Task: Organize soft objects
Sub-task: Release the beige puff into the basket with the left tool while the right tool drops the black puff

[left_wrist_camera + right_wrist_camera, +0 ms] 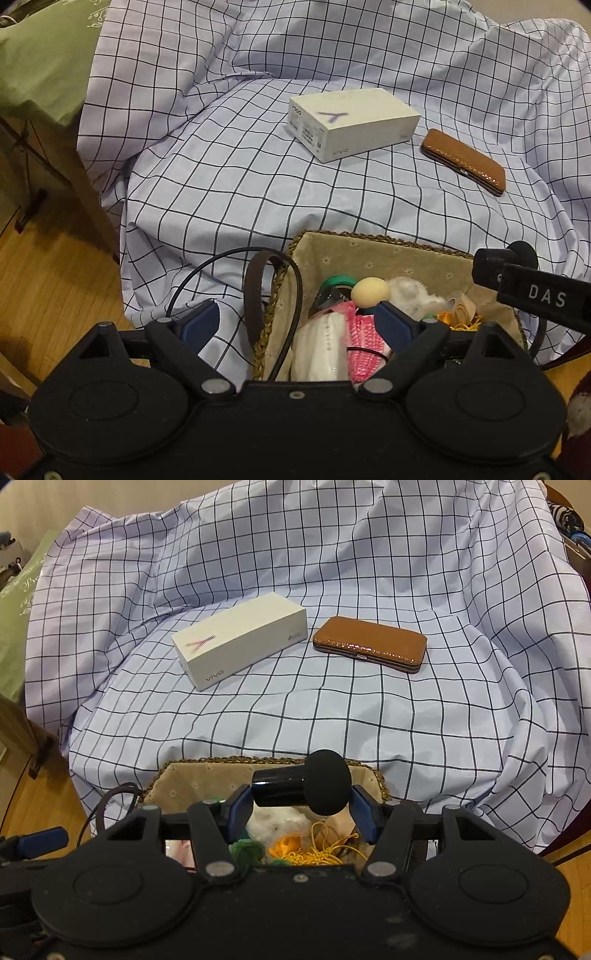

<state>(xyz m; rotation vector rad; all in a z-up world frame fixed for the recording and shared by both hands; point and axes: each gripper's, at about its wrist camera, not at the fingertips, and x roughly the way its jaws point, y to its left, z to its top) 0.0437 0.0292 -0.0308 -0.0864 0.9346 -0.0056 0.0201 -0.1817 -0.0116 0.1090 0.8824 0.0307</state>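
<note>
The right gripper [301, 814] pinches a black foam-headed microphone [303, 786] crosswise above the woven basket [380, 779], head toward its right finger, a label on its body perhaps reading "DAS", while the left gripper [297, 325] stands spread and empty over the basket's clutter, the white "vivo" box [240, 646] beyond.

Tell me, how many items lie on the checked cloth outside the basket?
2: a white box and, to its right, a brown case. Folds of the checked cloth might hide others.
</note>
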